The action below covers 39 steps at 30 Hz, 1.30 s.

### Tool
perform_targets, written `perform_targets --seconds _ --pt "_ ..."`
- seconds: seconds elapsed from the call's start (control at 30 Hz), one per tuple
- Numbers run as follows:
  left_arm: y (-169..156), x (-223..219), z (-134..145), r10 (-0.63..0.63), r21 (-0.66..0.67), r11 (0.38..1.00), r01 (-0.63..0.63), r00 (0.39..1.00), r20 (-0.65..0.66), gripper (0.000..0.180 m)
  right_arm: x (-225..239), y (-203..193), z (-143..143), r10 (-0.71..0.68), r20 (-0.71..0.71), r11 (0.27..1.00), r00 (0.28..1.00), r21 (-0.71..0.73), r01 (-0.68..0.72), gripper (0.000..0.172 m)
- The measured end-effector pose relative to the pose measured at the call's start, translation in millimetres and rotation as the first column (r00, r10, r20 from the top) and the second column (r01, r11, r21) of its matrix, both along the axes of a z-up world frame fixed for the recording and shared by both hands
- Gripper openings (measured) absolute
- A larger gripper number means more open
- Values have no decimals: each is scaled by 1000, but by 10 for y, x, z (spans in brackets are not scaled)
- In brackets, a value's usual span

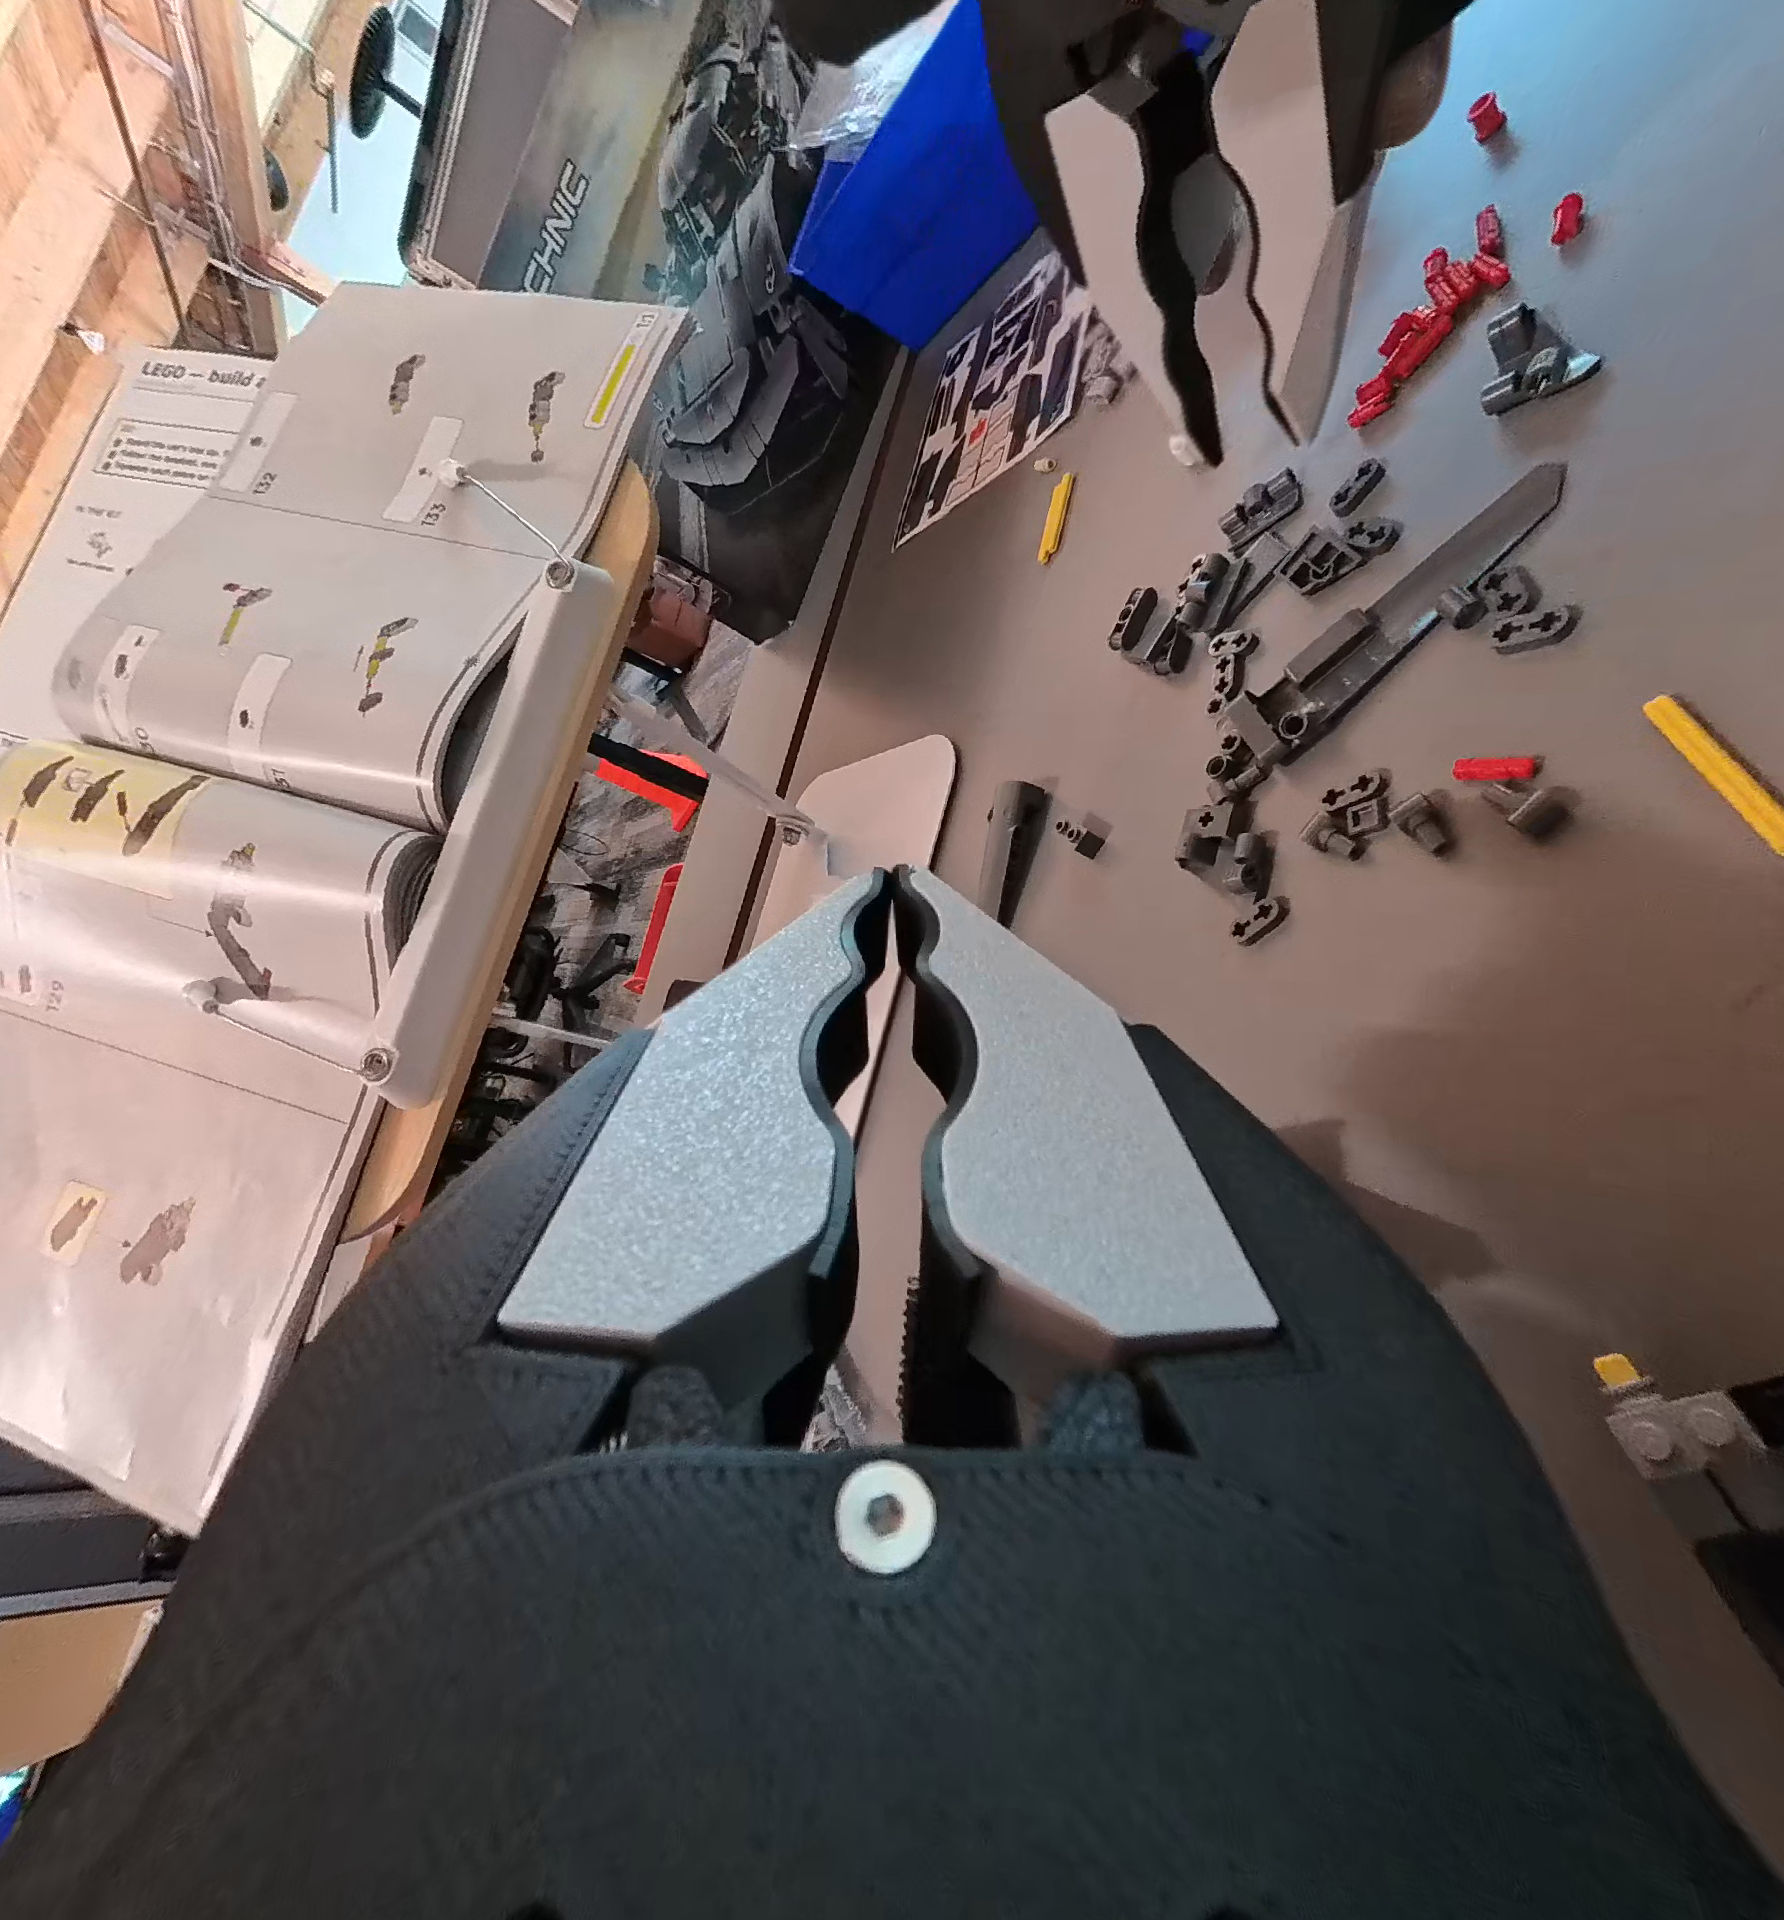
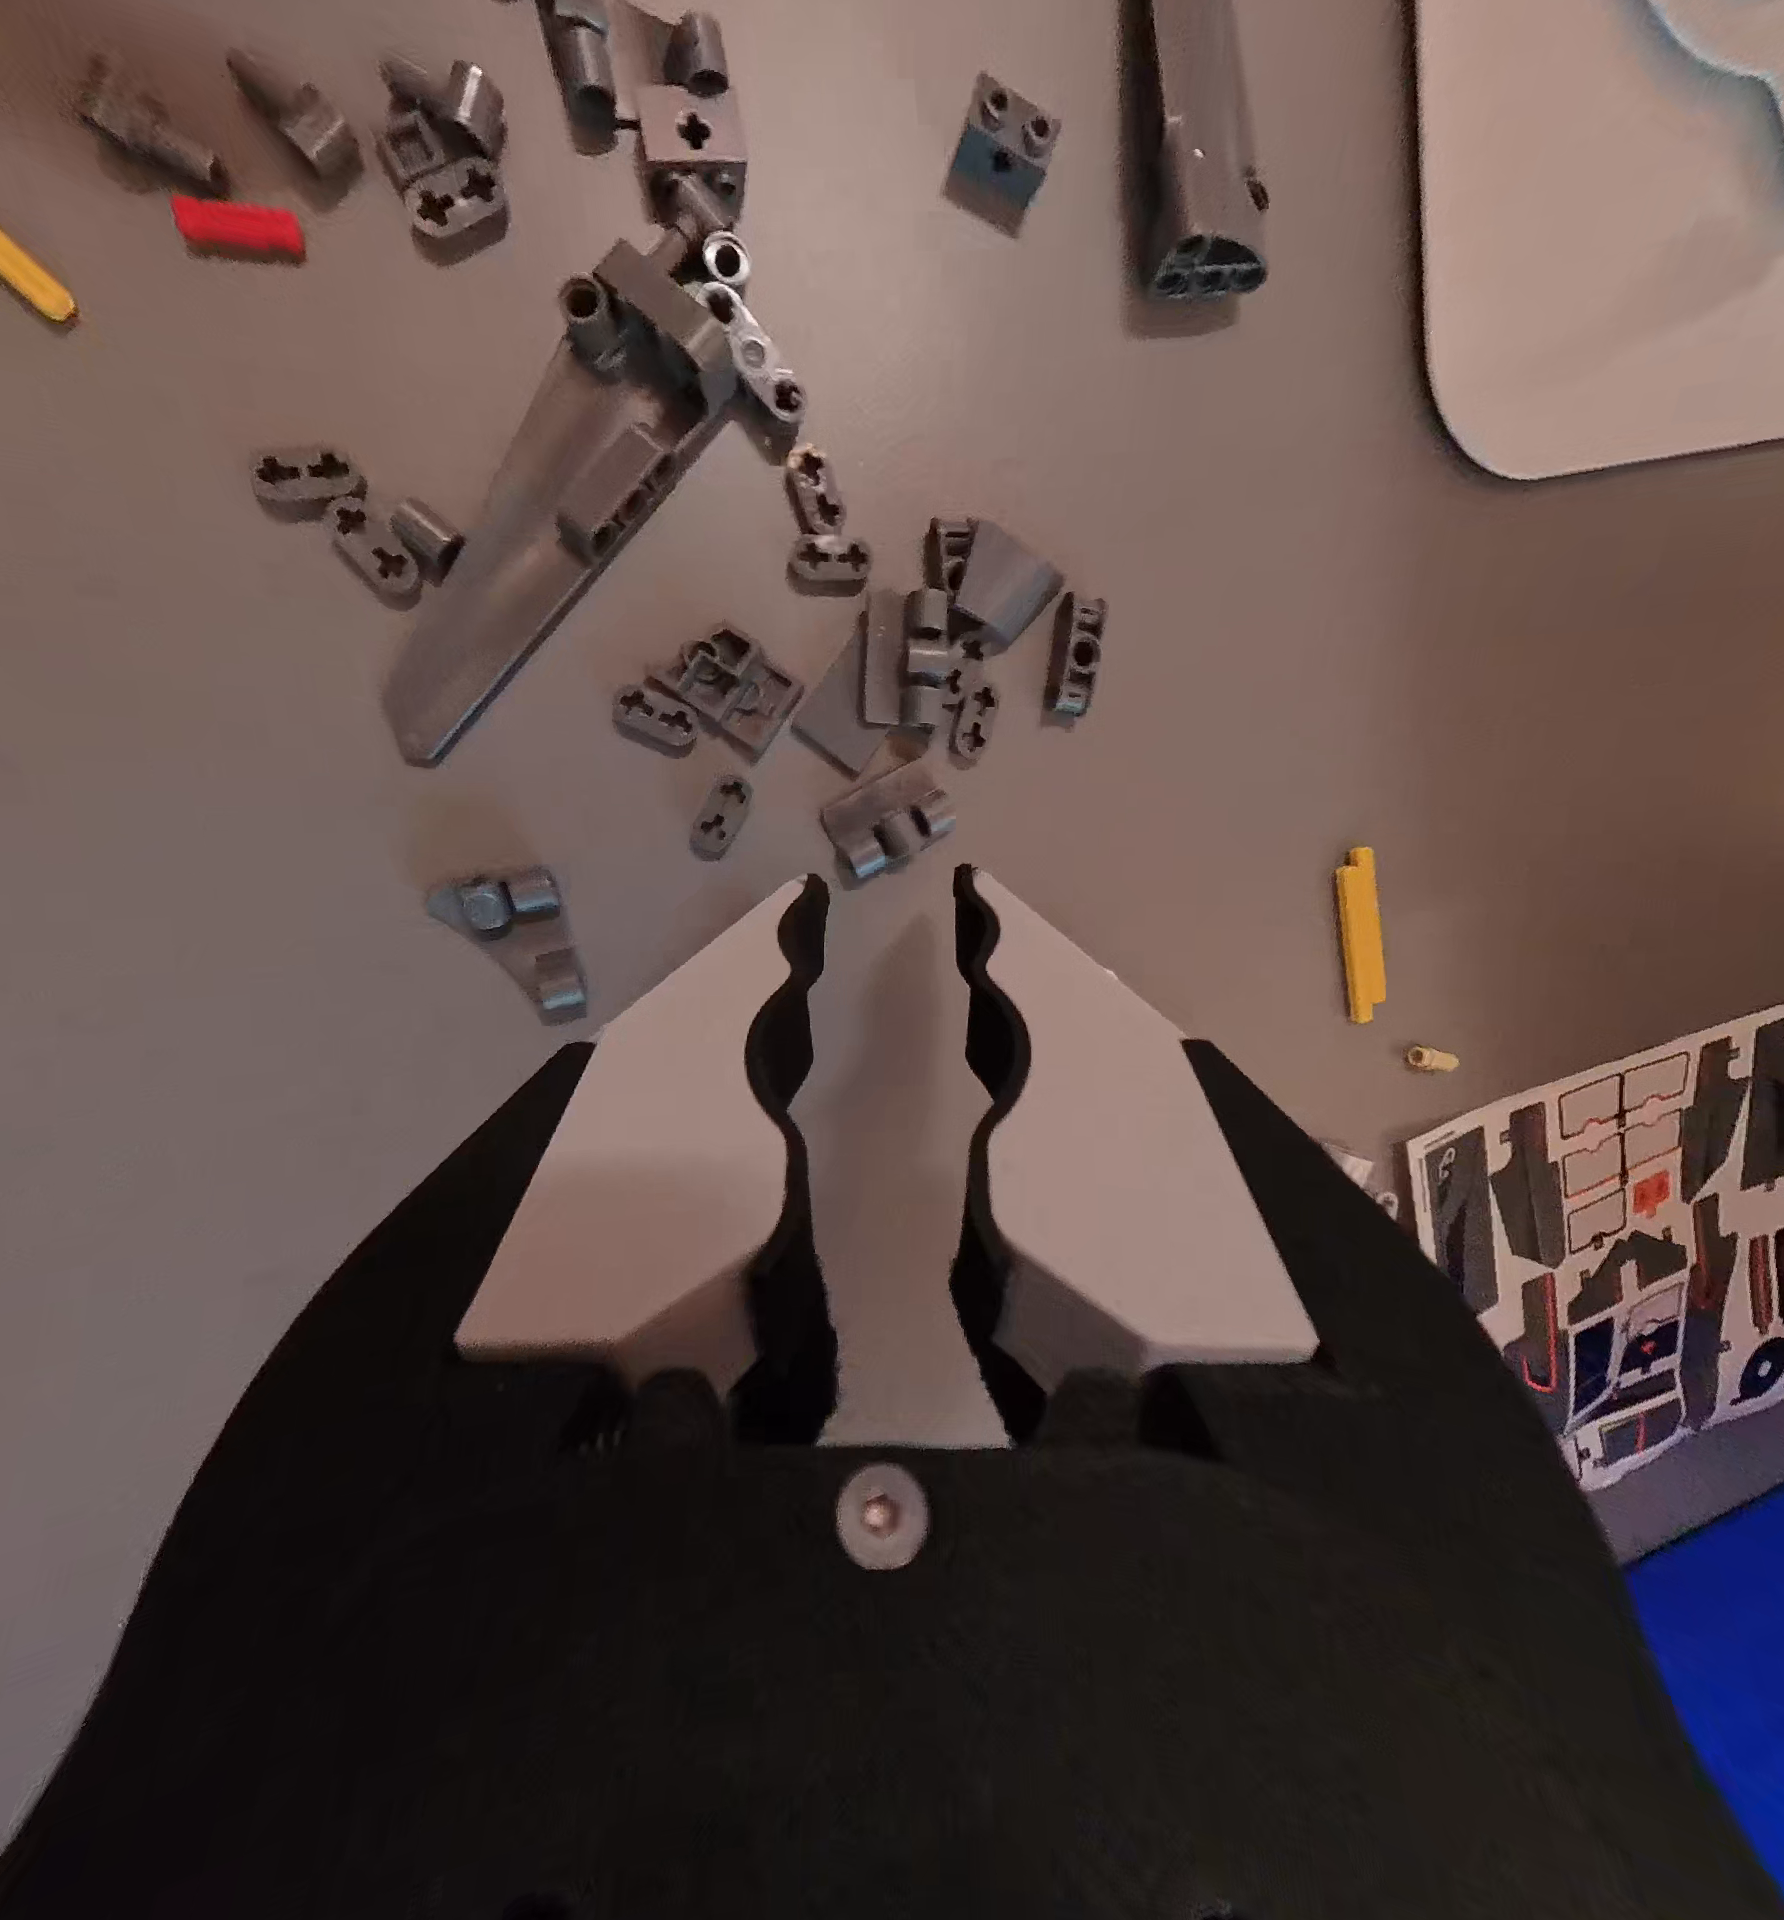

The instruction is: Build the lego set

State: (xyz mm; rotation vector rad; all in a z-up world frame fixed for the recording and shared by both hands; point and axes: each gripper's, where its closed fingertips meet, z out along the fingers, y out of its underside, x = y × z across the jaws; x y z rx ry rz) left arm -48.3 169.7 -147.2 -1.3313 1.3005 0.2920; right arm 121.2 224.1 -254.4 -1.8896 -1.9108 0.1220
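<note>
- My left gripper (image 1: pixel 890 878) has its tips pressed together with nothing between them, raised near the book stand's base (image 1: pixel 883 800).
- My right gripper (image 2: pixel 890 883) has its fingers apart and bare, hanging just short of a small grey hinged piece (image 2: pixel 888 828).
- Beyond lie scattered grey parts (image 2: pixel 722 686), a long grey wing panel (image 2: pixel 545 561) and a yellow bar (image 2: pixel 1359 930).
- Farthest, the open instruction booklet (image 1: pixel 275 665).

Bare table (image 2: pixel 1231 727) lies between the grey parts (image 2: pixel 722 665) and the yellow bar (image 2: pixel 1357 932); sticker sheet (image 2: pixel 1615 1236) and bin (image 2: pixel 1761 1704) crowd one side.
</note>
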Motion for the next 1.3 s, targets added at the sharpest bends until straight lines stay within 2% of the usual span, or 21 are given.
perform_targets --seconds 0.2,0.33,0.53,0.8,1.3 --pt "26 1 -9 10 -3 1000 -10 1000 1 0 -113 -213 151 47 -64 999 997 23 -46 21" --pt "33 6 -23 10 -6 1000 -10 1000 -3 0 -156 -346 278 79 -87 996 993 54 -75 10" --pt "15 0 14 9 6 1000 -9 1000 2 0 -167 -501 413 84 -134 994 987 78 -74 5" --pt "-14 0 25 0 9 1000 0 1000 4 0 2 -596 481 23 -135 992 991 129 -5 24" --pt "-26 42 10 -4 9 1000 4 1000 1 0 474 -742 719 -69 -148 976 986 193 98 24"
